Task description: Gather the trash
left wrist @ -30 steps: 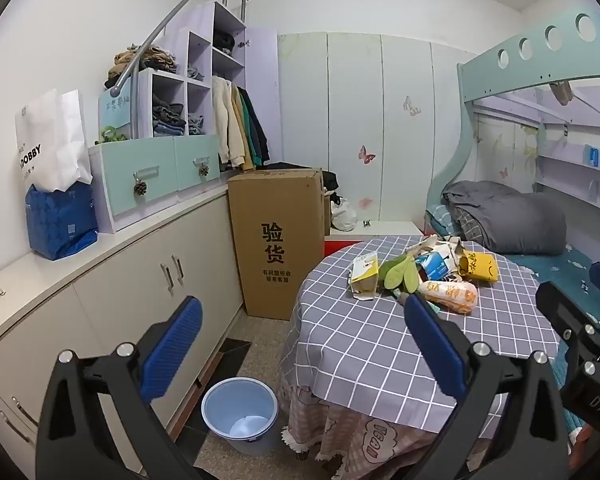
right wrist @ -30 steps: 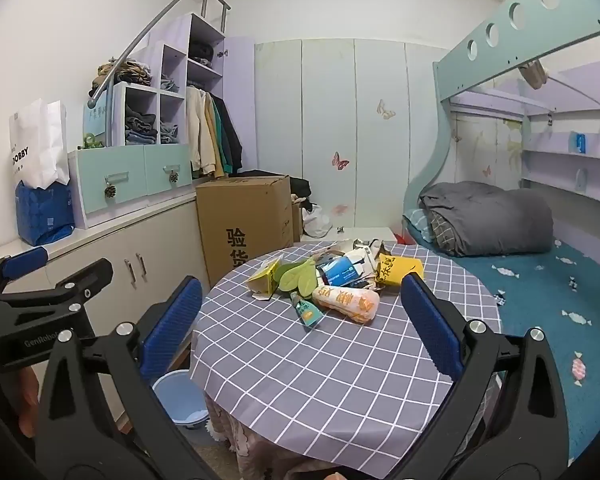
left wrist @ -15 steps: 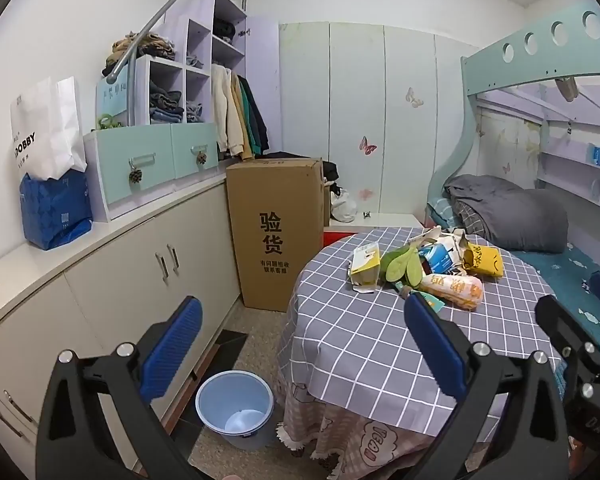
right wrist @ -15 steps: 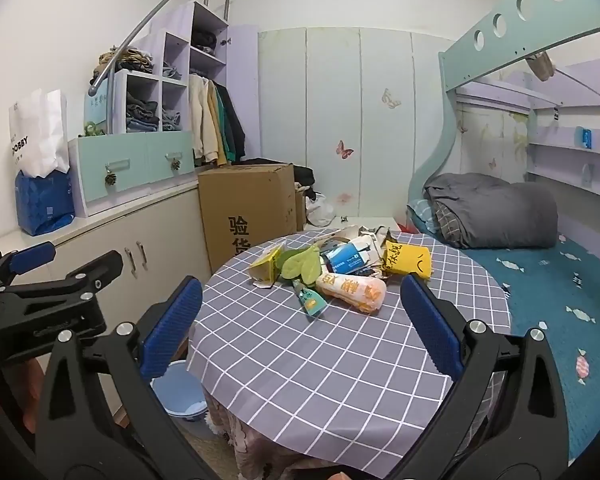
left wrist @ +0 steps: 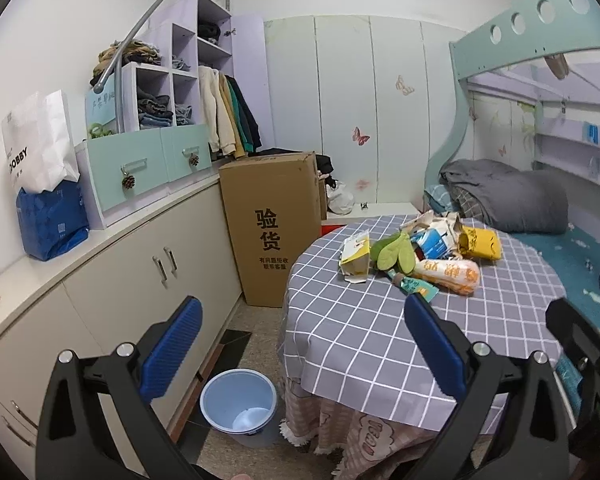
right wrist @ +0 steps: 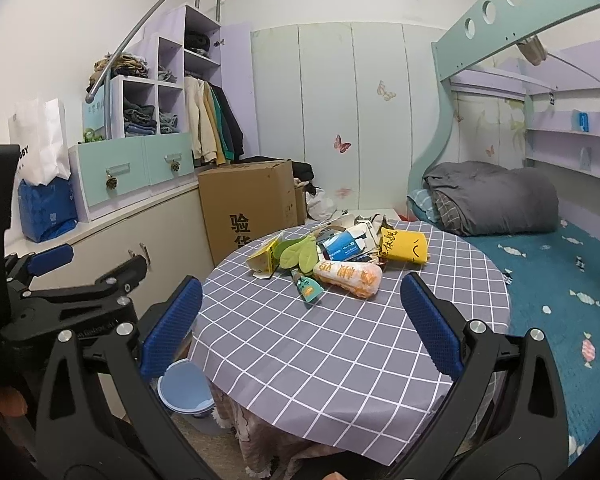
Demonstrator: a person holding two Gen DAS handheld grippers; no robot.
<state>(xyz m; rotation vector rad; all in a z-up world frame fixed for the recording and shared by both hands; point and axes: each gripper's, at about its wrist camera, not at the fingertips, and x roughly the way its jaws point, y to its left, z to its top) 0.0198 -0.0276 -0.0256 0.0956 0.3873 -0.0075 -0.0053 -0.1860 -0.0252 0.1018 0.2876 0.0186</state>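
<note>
Left wrist view shows the left gripper (left wrist: pixel 300 344) held wide apart with nothing between its 2 blue ribbed pads (left wrist: pixel 172 346), hanging above the floor beside the round table with a grey checked cloth (left wrist: pixel 364 332). Below the gap, on the floor close to the table's skirt and the beige cabinets (left wrist: pixel 140 280), stands the light blue plastic waste bin (left wrist: pixel 239 404), upright.

On the far half of the tabletop lies the pile of trash (left wrist: pixel 420 252): a yellow-and-white carton (left wrist: pixel 356 254) tipped on its side, a green leaf-shaped wrapper (left wrist: pixel 394 254) just beside it, an orange-and-white snack bag (left wrist: pixel 448 274) lying flat, a small teal packet (left wrist: pixel 416 286) touching that bag's near edge, a blue-and-white box (left wrist: pixel 432 242) behind, and a yellow pouch (left wrist: pixel 480 244) to the right. All are bunched together, touching or overlapping.

Right wrist view has the right gripper (right wrist: pixel 300 320) spread wide too, holding nothing, poised over the near part of the same tablecloth, well short of the pile. A tall brown cardboard box printed with black characters (left wrist: pixel 272 228) stands on the floor behind the table, against the cabinets. A grey rolled quilt (right wrist: pixel 492 200) lies on the lower bunk at the right.
</note>
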